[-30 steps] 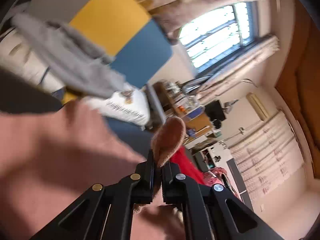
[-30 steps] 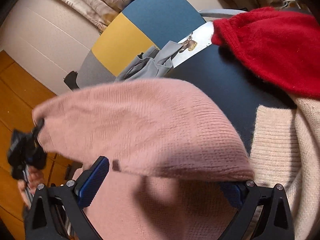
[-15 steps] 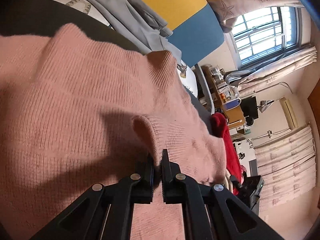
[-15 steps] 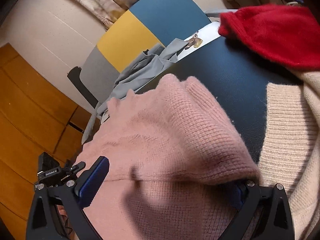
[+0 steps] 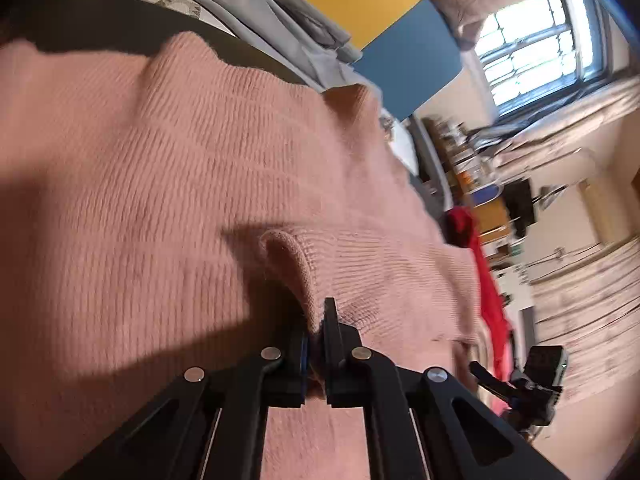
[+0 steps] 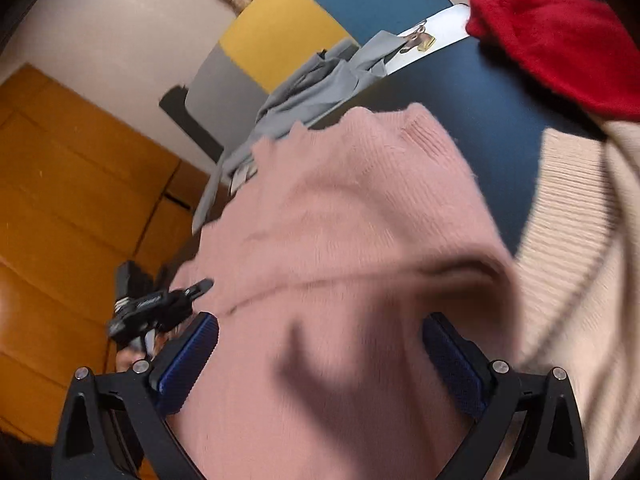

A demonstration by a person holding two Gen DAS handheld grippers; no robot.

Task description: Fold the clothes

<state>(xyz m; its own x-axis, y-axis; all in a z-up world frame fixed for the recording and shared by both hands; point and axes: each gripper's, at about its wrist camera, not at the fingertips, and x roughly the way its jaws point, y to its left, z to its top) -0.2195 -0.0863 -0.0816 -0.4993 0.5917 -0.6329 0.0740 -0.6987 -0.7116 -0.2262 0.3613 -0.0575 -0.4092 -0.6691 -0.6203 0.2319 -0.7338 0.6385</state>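
**Pink knit sweater pinched on one side, straddled on the other**

Pink ribbed knit sweater (image 5: 168, 168) spreads over the dark blue surface (image 6: 492, 128), and the left gripper (image 5: 316, 328) has it: black jaws drawn nearly together, a raised fold of the pink knit clamped between them. Over on the other side, the right gripper (image 6: 320, 344) sits with its jaws wide apart, blue-padded fingers (image 6: 188, 356) either side of the sweater's bulk. The cloth lies between them with nothing squeezed; whether the pads touch the knit, I can't tell.

Around the sweater: a fuzzy red garment (image 6: 560, 40) lies at the far edge of the surface, a cream ribbed knit (image 6: 568, 216) just beside the pink one, and a crumpled grey garment (image 6: 320, 84) near the yellow, blue and grey panelled headboard (image 6: 288, 36). From the right wrist view, the left gripper (image 6: 156, 308) shows at the sweater's far edge.
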